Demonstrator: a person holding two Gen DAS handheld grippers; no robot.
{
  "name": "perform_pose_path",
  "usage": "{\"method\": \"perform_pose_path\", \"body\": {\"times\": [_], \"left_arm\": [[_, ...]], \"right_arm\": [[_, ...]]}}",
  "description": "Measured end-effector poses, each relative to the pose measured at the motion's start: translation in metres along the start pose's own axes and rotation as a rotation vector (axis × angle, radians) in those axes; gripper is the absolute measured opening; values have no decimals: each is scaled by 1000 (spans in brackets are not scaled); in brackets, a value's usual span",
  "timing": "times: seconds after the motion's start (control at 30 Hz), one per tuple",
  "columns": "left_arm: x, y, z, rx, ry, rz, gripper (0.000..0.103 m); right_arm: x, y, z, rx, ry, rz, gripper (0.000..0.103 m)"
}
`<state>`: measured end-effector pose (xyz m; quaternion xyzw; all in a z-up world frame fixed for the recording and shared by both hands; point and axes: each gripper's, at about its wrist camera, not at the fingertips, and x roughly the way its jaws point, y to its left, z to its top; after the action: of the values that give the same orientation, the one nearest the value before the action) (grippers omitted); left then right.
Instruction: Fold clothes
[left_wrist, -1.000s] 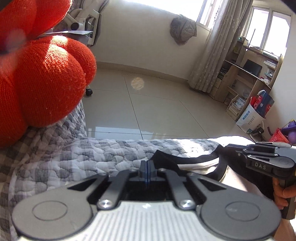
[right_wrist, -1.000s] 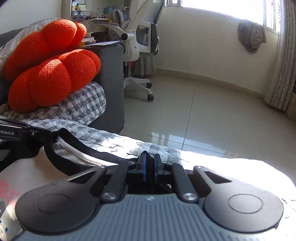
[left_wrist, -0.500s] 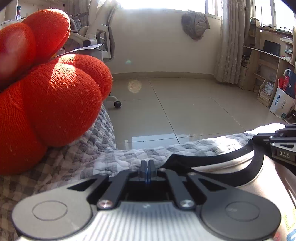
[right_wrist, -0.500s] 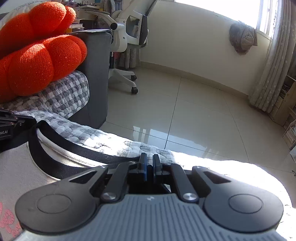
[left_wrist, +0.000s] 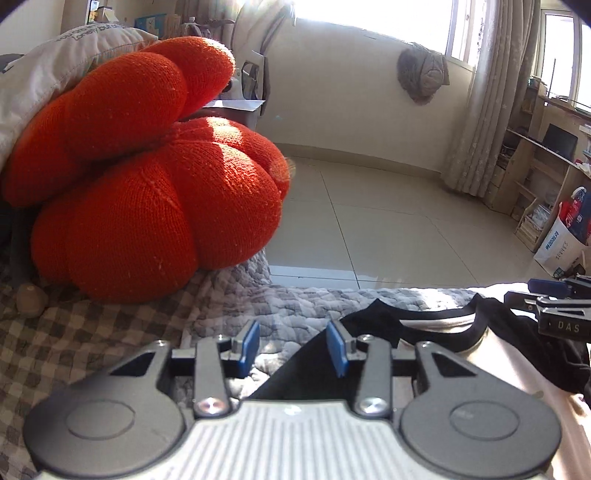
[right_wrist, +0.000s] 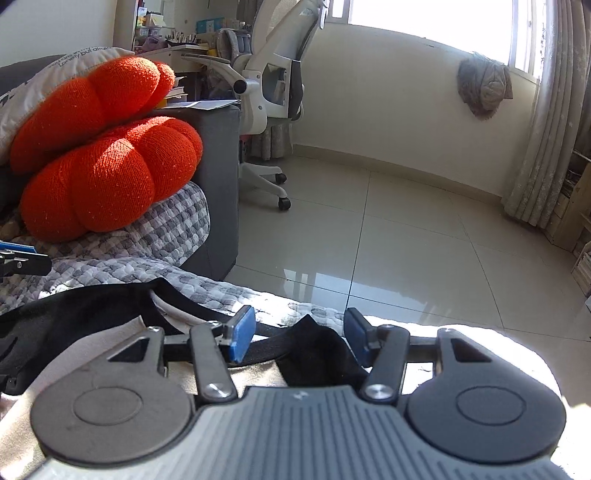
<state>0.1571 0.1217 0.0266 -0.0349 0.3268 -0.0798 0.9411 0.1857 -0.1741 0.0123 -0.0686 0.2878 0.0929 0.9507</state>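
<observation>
The pale T-shirt (left_wrist: 491, 354) with black trim lies spread on the quilted cover (left_wrist: 295, 299) along the bottom of both views, apparently just laid down after one fold, and I judge further folds remain (its lower part is hidden). The left gripper (left_wrist: 291, 347) has just been opening, black sleeve cloth lying loose below its parted pads. The right gripper (right_wrist: 295, 334) has likewise just been opening, a black fold bunched unpinched between its pads.

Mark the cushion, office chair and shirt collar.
cushion (left_wrist: 155, 206), left wrist view, front lobe.
office chair (right_wrist: 273, 85), right wrist view, backrest side.
shirt collar (left_wrist: 436, 320), left wrist view, black rim.
</observation>
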Motion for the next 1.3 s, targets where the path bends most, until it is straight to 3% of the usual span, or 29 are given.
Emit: {"method": "perform_pose_path", "body": {"times": [0.37, 0.53, 0.73, 0.87, 1.03, 1.2, 1.23, 1.3], "left_arm": [[-54, 58, -50, -16, 51, 38, 42], [-57, 89, -70, -46, 91, 49, 40], [-54, 111, -87, -70, 137, 4, 33], [-58, 114, -94, -49, 138, -5, 24], [-61, 116, -98, -41, 120, -15, 4], [-60, 115, -98, -29, 115, -8, 2], [-60, 114, -98, -25, 117, -7, 2], [-61, 116, -97, -27, 116, -17, 4]], "right_arm": [[-28, 62, -5, -21, -8, 127, 57], [-24, 94, -5, -25, -27, 224, 57], [0, 134, -5, -71, -36, 353, 57], [17, 159, -3, -147, -20, 422, 57], [25, 190, -1, -329, -27, 529, 57], [35, 214, -5, -507, -13, 544, 57], [37, 217, -8, -543, -10, 536, 53], [37, 219, -11, -567, -11, 558, 34]]}}
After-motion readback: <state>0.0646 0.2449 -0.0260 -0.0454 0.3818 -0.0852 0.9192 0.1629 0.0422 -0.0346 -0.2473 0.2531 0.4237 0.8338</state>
